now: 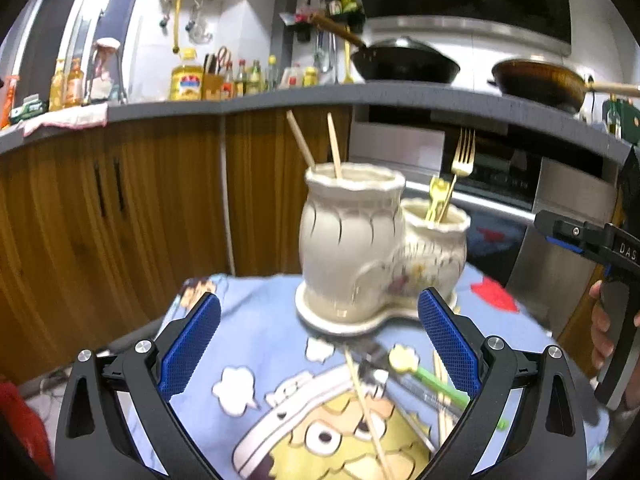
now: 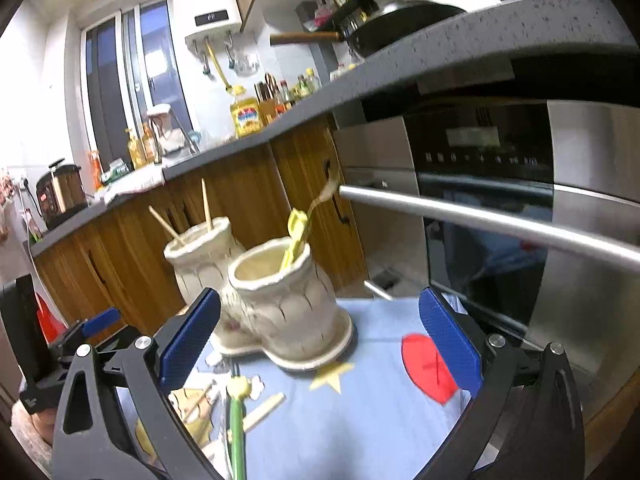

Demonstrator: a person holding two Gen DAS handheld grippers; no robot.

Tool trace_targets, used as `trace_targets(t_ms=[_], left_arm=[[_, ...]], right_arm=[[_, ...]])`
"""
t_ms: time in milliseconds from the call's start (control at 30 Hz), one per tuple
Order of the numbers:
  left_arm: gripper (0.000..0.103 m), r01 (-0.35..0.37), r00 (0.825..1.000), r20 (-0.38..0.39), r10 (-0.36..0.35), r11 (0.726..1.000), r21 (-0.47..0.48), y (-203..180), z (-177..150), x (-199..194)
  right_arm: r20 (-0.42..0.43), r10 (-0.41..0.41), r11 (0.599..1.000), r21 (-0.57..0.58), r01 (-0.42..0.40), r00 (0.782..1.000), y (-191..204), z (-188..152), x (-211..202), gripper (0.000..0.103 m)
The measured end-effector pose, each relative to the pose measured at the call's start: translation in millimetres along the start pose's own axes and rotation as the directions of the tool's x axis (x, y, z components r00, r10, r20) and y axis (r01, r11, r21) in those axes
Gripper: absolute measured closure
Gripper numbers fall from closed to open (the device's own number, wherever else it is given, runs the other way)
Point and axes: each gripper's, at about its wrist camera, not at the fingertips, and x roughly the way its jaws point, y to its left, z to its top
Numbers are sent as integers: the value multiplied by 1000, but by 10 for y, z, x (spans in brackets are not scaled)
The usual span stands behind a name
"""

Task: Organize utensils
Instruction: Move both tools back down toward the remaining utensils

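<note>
Left hand-held gripper [image 1: 320, 340]: we hold it wide open and empty, low over the cloth in front of the holder, so its fingers straddle the loose pieces we judge are next to be picked.
Cloth [image 1: 256, 320]: a cartoon-print sheet under the holder; it marks the sorting area and pads the ceramic.
Loose chopstick [image 1: 366, 404]: lies flat on the cloth in front of the holder, between the left fingers, not yet sorted.
Green pen-like stick [image 1: 434, 384]: lies in front of the holder beside the chopstick; what it is exactly we cannot tell.
Holder [image 1: 360, 240]: a white two-pot ceramic stand, upright on its shared base; we take it as the target for every utensil.
Chopsticks [image 1: 334, 146]: two lean in the holder's taller left pot, so long pieces go there.
Fork [image 1: 462, 152]: gold, tines up in the holder's shorter right pot, with a yellow utensil [image 1: 438, 192] beside it.
Right hand-held gripper [image 2: 320, 340]: open and empty, right of the holder, near its shorter pot.
</note>
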Motion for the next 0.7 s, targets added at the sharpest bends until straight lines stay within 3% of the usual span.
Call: trace_targets(t_ms=[100,233,400,533,600,700], left_arm=[[5,-4,996,-91,4,1000,6,-14,-70,74],[5,-11,972,-234,15,1000,20,-53,-214,217],[6,-47,946,-320,61,998,50,-70,-316,313],[8,-23,930,-365,48,997,73,-113,-381,367],[11,-10,922,-384,45,996,94,-156,-412,385],[27,18,915,-402,24,995,99,-189,-442,397]], right_arm=[[-47,1,1000,-25,-2,999,46,-75,70,5],[-70,6,997,-75,-11,998,129,-137,108,5],[-98,8,994,-109,-19,995,185,-195,169,5],[-133,-2,990,-140,-16,991,231,-232,225,5],[-167,1,986,-163,-29,986,274,-258,267,5],[-210,7,978,-201,-50,978,378,-317,320,5]])
